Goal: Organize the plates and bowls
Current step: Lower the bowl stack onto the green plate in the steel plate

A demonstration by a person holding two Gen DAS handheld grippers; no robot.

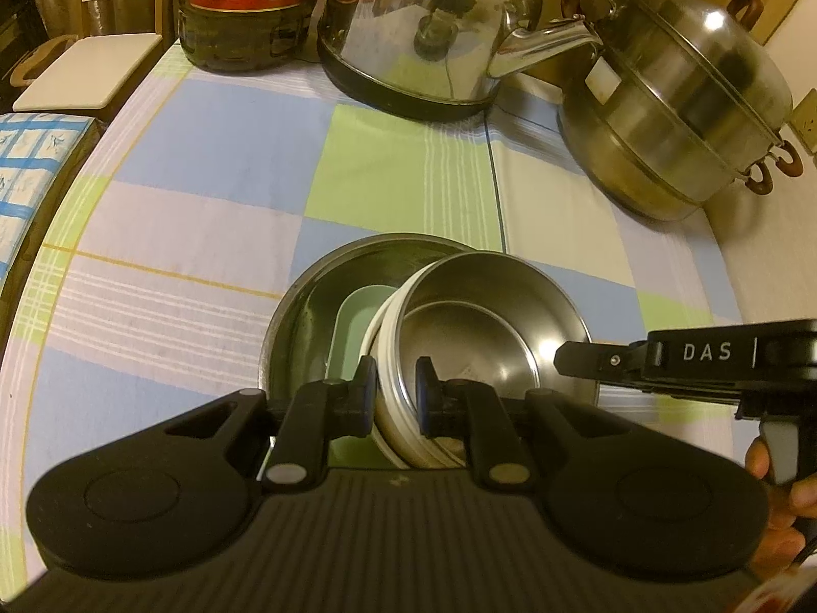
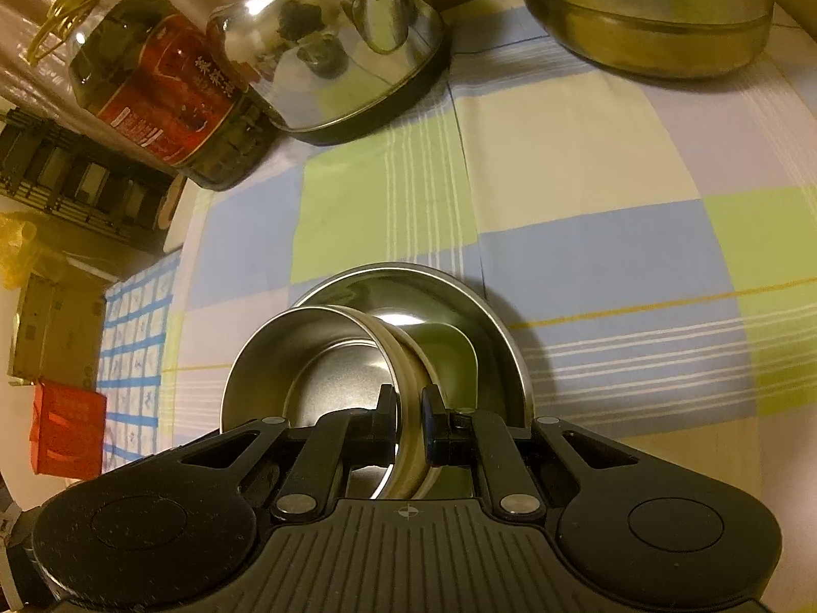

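Bowl [image 1: 490, 337] rim sits pinched inside left tool [image 1: 395, 398] and right tool [image 2: 408, 424].

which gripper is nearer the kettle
Left, slightly, as far as the views show. The left gripper and right gripper both clamp the small bowl's rim, well short of the kettle.

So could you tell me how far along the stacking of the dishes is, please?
Done: a green dish already lies in the big steel bowl. In hand: both the left gripper and right gripper clamp the small bowl's rim, tilted over the big one. Left: seat it and let go.
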